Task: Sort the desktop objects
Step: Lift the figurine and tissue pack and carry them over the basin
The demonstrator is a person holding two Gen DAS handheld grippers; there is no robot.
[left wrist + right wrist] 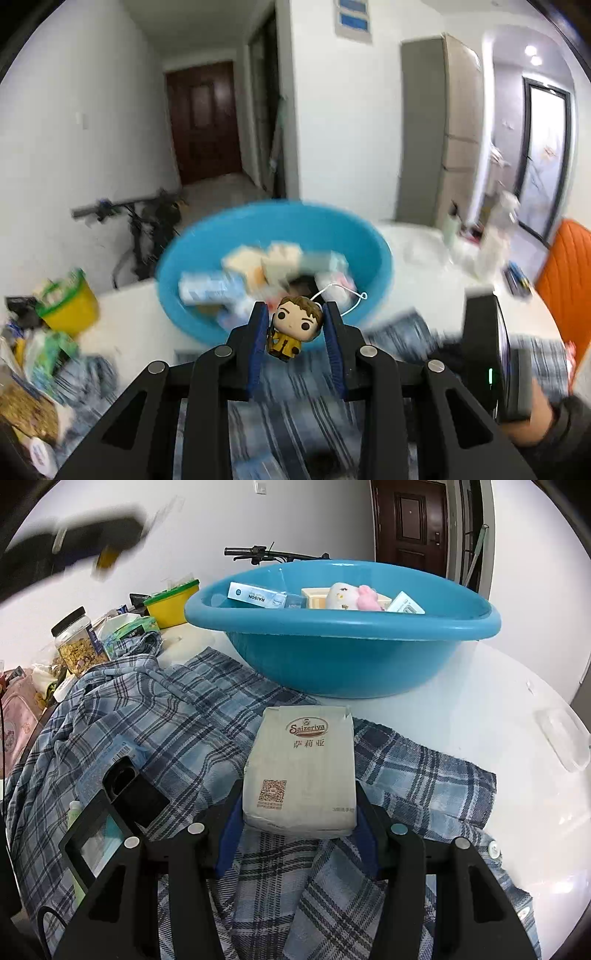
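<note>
- Left tongs (295,325): closed on a small big-headed figurine (291,326) in a yellow coat, pinched between the blue pads; white loop cord trailing off its head.
- Figurine held in the air just short of the blue basin's (184,266) near rim; left view smeared with motion blur.
- Right tongs (299,812): spread wide around a grey tissue pack (301,771) marked "Saizeriya", one finger on each long side; pads at or very near the pack's sides, firm grip not confirmable.
- Tissue pack lying flat on a blue plaid shirt (177,720), just in front of the basin (343,657), at mid counter.
- Basin on the white counter (498,720) toward its far edge, holding a "RAISON" box (256,596), a white and pink plush (351,596), a cream tray (314,596) and a small white packet (406,605).
- Plaid shirt spread over the near half of the counter, one fold running under the basin's front.
- Black phone (133,794) and a dark-framed tablet (96,838) on the shirt, near left.
- Toward the far left corner: yellow tub with green lid (171,603), clear jar of snack mix (79,642), green tissue packet (129,627).
- Clear plastic lid (563,738) by the right edge.
- Left gripper blurred at upper left of the right view (96,542).
</note>
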